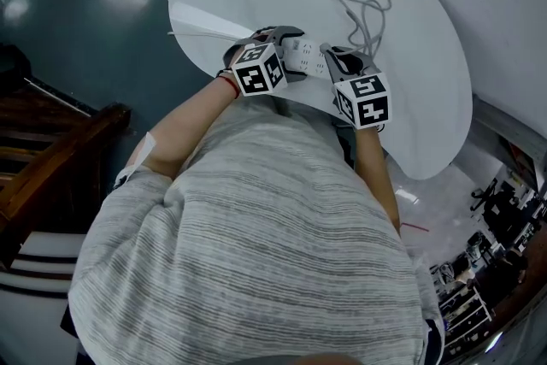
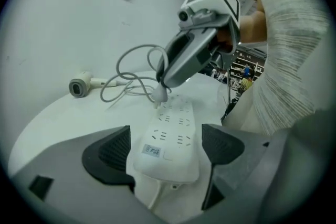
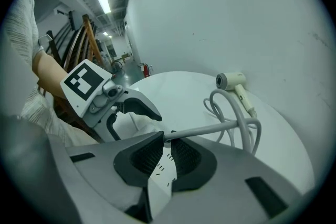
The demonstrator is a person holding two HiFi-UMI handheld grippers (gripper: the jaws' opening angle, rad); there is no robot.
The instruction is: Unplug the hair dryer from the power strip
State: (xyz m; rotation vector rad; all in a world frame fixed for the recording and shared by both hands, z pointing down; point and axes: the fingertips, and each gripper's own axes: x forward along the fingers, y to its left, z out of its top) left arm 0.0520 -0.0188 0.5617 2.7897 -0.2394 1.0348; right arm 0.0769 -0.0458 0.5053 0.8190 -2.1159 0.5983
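Cool even light, ceiling strips (image 3: 105,3) up-left of the right gripper (image 3: 164,137), soft shadows beneath it, dark fisheye corners (both gripper views), edges blurred.

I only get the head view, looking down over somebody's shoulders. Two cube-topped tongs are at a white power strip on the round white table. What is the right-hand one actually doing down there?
Observer: The right gripper view shows the right tongs shut on the small white plug at the far end of the long white plastic power strip. The pale grey cord leads out from between them.
Visitor: Is the plug out yet?
Observer: No. In the left gripper view it looks seated in the strip.
Visitor: And the other tongs?
Observer: The left tongs are open, with their dark pads on either side of the strip's near end.
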